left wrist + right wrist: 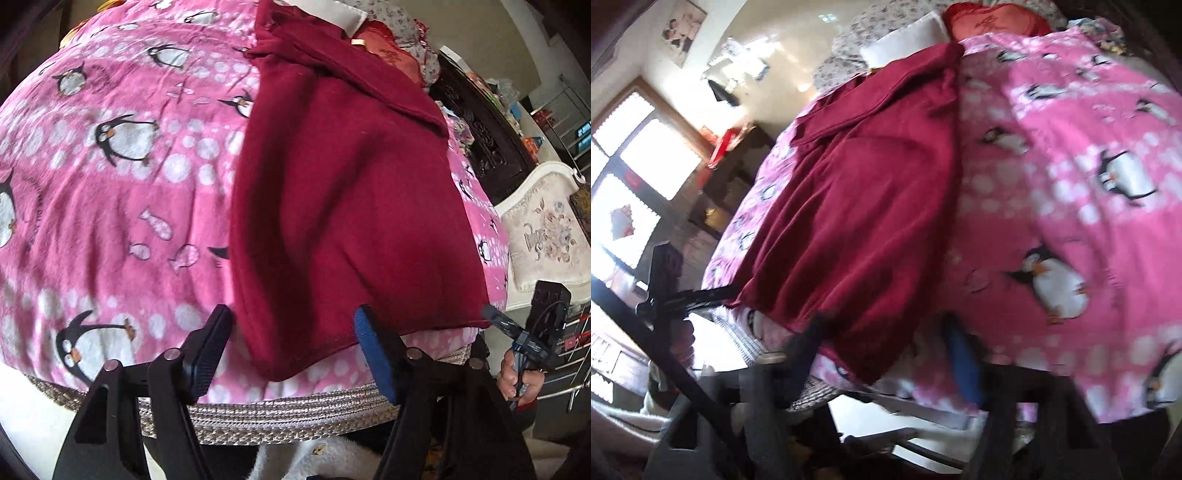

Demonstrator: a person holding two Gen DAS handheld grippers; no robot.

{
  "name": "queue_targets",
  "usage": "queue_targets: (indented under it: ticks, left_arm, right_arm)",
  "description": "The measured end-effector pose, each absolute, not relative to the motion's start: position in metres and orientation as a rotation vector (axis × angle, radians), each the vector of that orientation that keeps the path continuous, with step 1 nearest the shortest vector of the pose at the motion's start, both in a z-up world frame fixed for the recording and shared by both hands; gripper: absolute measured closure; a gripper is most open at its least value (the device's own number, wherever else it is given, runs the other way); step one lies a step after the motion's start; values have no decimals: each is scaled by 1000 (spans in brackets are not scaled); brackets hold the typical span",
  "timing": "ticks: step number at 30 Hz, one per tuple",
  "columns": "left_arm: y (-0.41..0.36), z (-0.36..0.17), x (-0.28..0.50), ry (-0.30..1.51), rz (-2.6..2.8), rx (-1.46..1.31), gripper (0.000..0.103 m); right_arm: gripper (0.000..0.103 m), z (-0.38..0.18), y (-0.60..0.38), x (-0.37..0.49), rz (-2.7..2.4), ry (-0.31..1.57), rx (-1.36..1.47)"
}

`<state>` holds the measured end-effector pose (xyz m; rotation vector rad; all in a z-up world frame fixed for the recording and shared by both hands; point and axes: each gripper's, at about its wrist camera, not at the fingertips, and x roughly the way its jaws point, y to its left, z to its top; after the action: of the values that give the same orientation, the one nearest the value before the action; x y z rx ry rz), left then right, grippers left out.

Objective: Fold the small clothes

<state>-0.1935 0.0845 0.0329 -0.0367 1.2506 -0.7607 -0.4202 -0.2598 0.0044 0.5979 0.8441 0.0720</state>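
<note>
A dark red garment (347,192) lies lengthwise on a pink penguin-print blanket (110,184), folded over along its left side. My left gripper (291,347) is open, its fingers astride the garment's near left corner at the hem. The right gripper (517,332) shows in the left wrist view beside the garment's near right corner. In the right wrist view the garment (857,206) runs away from me on the blanket (1071,206). My right gripper (886,350) is open, blurred, with the garment's near corner between its fingers. The left gripper (698,295) shows at the garment's other near corner.
A woven mat edge (280,410) runs under the blanket at the bed's near side. A white pillow (905,40) and a red cushion (993,18) lie at the far end. A dark carved cabinet (484,136) and a cream headboard (543,229) stand right.
</note>
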Motion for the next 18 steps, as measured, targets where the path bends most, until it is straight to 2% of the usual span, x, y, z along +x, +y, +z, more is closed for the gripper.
queue_targets:
  ticks: [1, 2, 3, 13, 18]
  left_arm:
    - [81, 33, -195, 1250, -763, -14, 67]
    - [79, 33, -196, 1253, -768, 6, 88]
    - [79, 36, -196, 1248, -773, 5, 88]
    - [77, 138, -144, 1017, -852, -102, 91]
    - [42, 178, -79, 944, -842, -112, 91]
  right_arm:
    - [74, 5, -255, -421, 71, 842, 573]
    - [79, 9, -254, -421, 82, 830, 551]
    - [94, 13, -254, -421, 102, 815, 549]
    - [94, 103, -288, -375, 228, 520, 565]
    - [94, 133, -328, -313, 164, 452, 584]
